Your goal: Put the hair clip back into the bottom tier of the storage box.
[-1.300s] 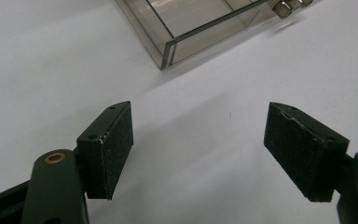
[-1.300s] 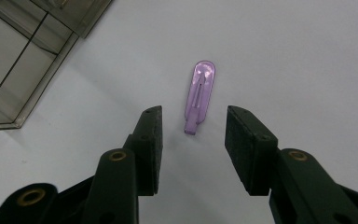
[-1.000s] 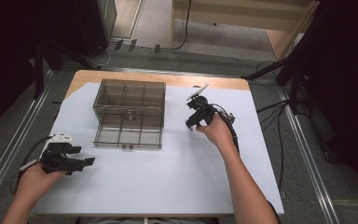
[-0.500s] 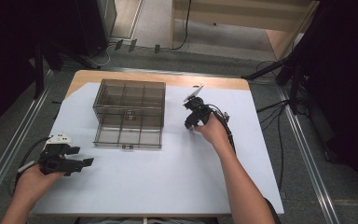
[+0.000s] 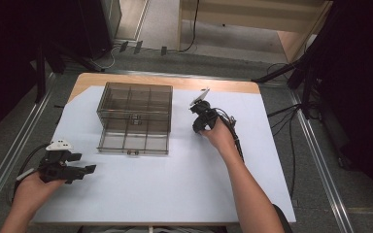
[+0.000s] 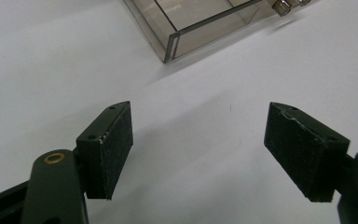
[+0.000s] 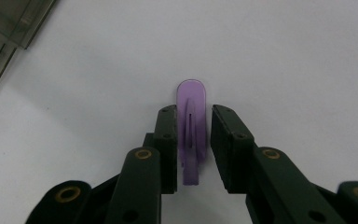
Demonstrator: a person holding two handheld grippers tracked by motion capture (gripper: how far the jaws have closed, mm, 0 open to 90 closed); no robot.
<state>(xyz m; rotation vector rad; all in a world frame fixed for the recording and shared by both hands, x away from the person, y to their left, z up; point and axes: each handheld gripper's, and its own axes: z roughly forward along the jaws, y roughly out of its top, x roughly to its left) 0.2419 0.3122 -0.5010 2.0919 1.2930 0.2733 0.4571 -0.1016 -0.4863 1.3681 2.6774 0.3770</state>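
Observation:
A small purple clip lies on the white sheet, right of a clear smoke-tinted compartment box. My right gripper points down at the sheet beside the box. In the right gripper view its jaws have just been closing with the clip between them, and both pads now touch the clip's sides; the gripper is shut on it. At the sheet's front left my left gripper is held low. Its jaws stand wide apart with nothing between them, and the box corner is ahead.
The sheet covers a wooden table whose far edge shows behind the box. Two metal latches sit on the box front. Cables and dark stands surround the table on the floor. Bare sheet spans the front middle.
My right gripper has sunk a little toward the sheet and its jaws have closed onto the purple clip. The left gripper has not moved.

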